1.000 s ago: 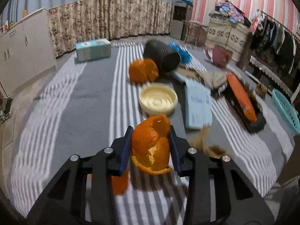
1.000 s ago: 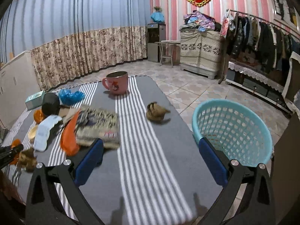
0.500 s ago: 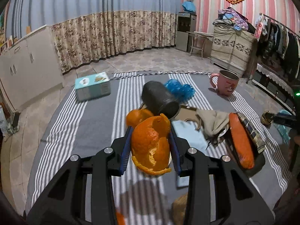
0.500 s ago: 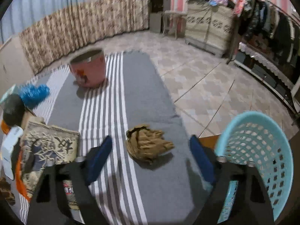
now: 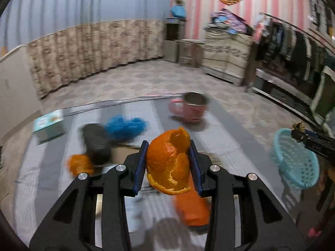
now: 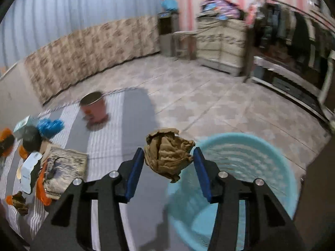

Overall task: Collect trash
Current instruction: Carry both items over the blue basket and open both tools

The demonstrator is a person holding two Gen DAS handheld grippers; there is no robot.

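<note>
While lifted – left tool [image 5: 168, 165] grips peel [image 5: 167, 163] | right tool [image 6: 169, 163] closing on wad [image 6: 167, 152]

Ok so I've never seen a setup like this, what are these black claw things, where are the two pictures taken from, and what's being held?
No robot here: a person carries two hand-held claws, each with a fisheye camera looking forward along its two blue-padded fingers. So each picture is one claw's own view.

In the left view, the left claw is shut on a piece of orange peel. In the right view, the right claw has a crumpled brown paper ball between its pads; its jaws are closing on it, and it is over the edge of a light blue plastic basket, which likely takes the trash.

On the grey striped cloth lie a pink mug, a blue crinkled wad, a black container on its side, another orange peel and a small teal box.
</note>
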